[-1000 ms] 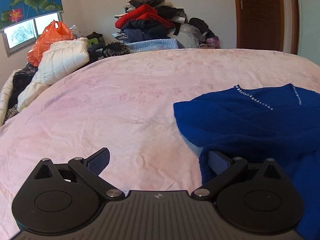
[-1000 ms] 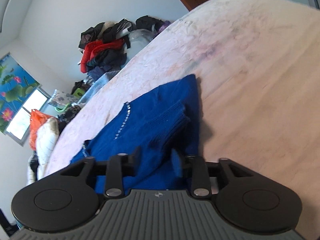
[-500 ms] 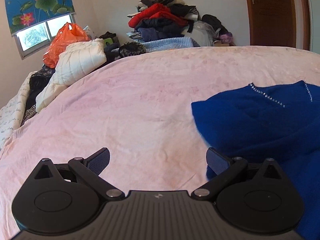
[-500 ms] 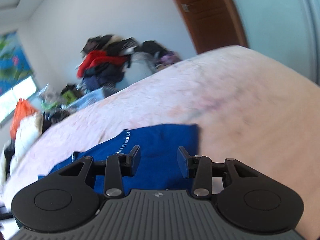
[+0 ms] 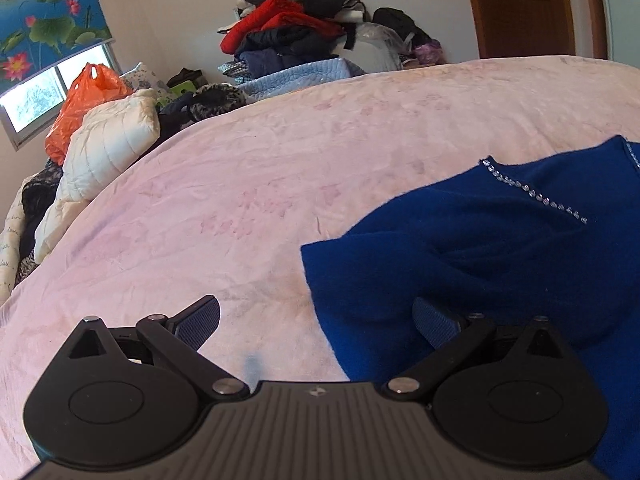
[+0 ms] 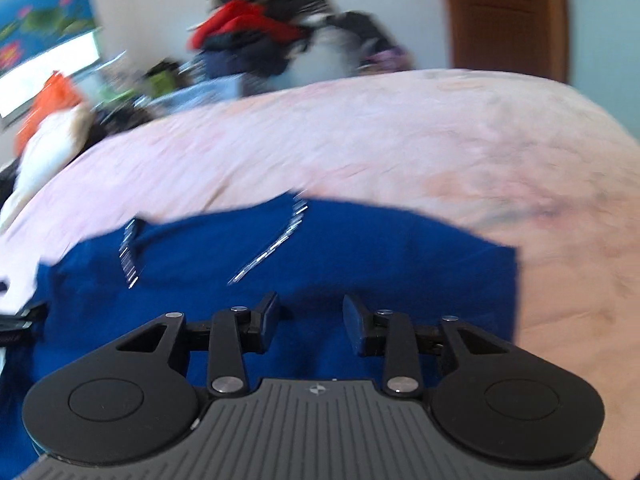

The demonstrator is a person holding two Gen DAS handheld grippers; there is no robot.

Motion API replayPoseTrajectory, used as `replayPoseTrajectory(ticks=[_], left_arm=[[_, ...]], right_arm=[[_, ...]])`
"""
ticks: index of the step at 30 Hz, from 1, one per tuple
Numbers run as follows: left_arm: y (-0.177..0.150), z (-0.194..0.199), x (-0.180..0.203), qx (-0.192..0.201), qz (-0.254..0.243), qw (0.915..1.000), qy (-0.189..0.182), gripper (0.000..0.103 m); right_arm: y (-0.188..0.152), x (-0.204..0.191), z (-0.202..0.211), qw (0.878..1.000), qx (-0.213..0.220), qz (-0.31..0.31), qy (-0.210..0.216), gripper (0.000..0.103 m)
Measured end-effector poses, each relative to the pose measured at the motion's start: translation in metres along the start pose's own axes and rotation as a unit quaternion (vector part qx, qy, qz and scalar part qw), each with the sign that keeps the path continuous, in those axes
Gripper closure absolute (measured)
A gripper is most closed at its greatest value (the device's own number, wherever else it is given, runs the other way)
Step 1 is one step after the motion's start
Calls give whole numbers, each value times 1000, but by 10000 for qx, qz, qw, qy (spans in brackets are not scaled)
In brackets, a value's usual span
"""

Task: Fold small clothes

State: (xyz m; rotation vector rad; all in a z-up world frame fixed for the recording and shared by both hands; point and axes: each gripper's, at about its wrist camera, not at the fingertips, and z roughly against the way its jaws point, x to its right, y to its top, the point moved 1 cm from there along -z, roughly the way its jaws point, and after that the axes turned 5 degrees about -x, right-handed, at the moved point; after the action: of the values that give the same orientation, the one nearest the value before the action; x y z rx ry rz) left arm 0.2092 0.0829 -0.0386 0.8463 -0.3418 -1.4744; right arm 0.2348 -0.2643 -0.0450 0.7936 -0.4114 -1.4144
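Jaws: left gripper [image 5: 316, 320] wide | right gripper [image 6: 310, 320] parted, empty | above blue sweater [image 6: 360, 248]

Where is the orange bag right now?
In the left wrist view the orange bag sits far left beside the bed, under the window, right behind the white puffy jacket.

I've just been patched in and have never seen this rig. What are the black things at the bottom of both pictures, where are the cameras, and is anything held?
Each black shape is a hand-held gripper carried by a person; no robot arm. A fisheye camera on each looks forward along its two fingers. The left hand-held gripper is wide open at the edge of a blue sweater with a sparkly neckline, lying on a pink bedspread. The right hand-held gripper, in a motion-blurred view, hangs open over the same sweater. Neither holds anything. A pile of clothes lies beyond the bed.
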Motion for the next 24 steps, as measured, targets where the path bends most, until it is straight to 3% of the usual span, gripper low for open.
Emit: replayPoseTrajectory(ticks=[4, 7, 8, 11, 13, 16, 18, 24], left_arm=[[-7, 18, -9, 63, 159, 9995, -264, 0], [-15, 21, -4, -124, 220, 9987, -438, 0], [-18, 22, -1, -181, 228, 9985, -467, 0], [-25, 28, 3, -248, 285, 9980, -503, 0], [-31, 35, 2, -254, 350, 9974, -575, 0], [-36, 42, 1, -327, 426, 9964, -654, 0], [-40, 47, 1, -381, 448, 9957, -719, 0], [-53, 69, 5, -420, 456, 9943, -863, 0]], right_arm=[[-19, -13, 24, 9978, -91, 428, 489, 53], [-32, -17, 17, 9962, -442, 660, 355, 49], [-34, -16, 16, 9967, -368, 669, 287, 50], [-31, -14, 27, 9990, -222, 265, 266, 48], [-34, -18, 38, 9989, -61, 325, 343, 42], [-46, -22, 36, 9973, -313, 548, 370, 34], [-53, -22, 37, 9970, -288, 655, 303, 34], [-68, -14, 69, 9987, -65, 139, 489, 27]])
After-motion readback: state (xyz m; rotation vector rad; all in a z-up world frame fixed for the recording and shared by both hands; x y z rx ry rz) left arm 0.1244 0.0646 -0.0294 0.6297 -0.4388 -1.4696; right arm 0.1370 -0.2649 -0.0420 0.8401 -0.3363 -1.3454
